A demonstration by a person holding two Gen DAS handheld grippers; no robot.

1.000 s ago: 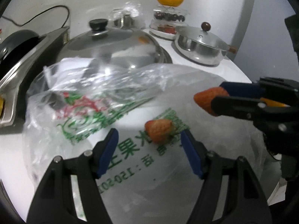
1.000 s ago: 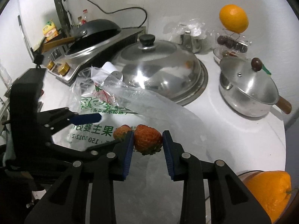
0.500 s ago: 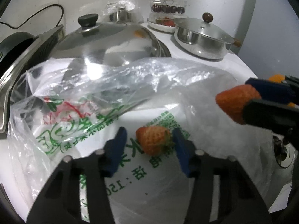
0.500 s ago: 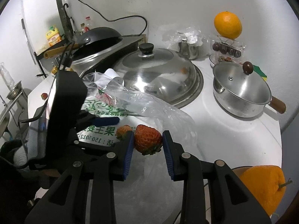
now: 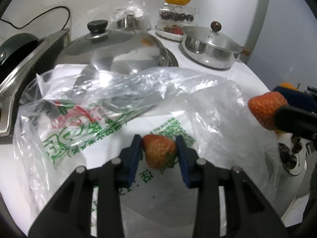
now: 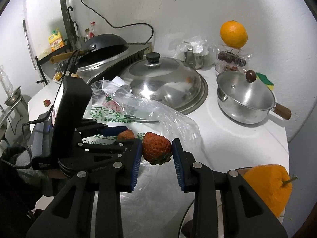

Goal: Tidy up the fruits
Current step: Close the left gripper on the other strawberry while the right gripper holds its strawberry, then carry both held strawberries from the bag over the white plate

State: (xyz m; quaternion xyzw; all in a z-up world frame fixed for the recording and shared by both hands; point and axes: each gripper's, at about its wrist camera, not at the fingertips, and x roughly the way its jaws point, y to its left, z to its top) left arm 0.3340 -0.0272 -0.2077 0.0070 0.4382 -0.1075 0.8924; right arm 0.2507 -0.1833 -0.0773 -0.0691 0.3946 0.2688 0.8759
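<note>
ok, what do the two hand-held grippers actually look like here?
Both match: the left hand-held gripper and right hand-held gripper have black angular linkage fingers with silver rivets and ribbed blue pads. A black box with a black cable sits on the left one.

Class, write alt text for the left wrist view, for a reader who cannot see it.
The left hand-held gripper is closing its blue pads on a strawberry lying on a printed clear plastic bag. At right, the right hand-held gripper holds a second strawberry; behind are a domed steel lid and a lidded pot.
</note>
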